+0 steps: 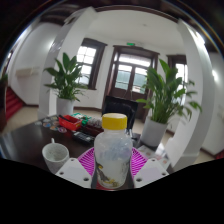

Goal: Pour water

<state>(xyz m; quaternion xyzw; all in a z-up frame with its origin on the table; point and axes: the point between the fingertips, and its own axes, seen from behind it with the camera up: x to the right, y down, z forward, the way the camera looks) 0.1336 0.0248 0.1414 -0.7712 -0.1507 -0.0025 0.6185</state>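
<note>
Squarely between the tongs [112, 172]: yellow-capped bottle [113, 152].

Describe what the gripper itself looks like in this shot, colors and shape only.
The gripper shows as two pale, whitish fingers with angular, blocky outer faces. Each carries a magenta pad on its inner face, marked with fine darker lines like a grid. No cables, lettering, hand or sleeve appear in the gripper view.
</note>
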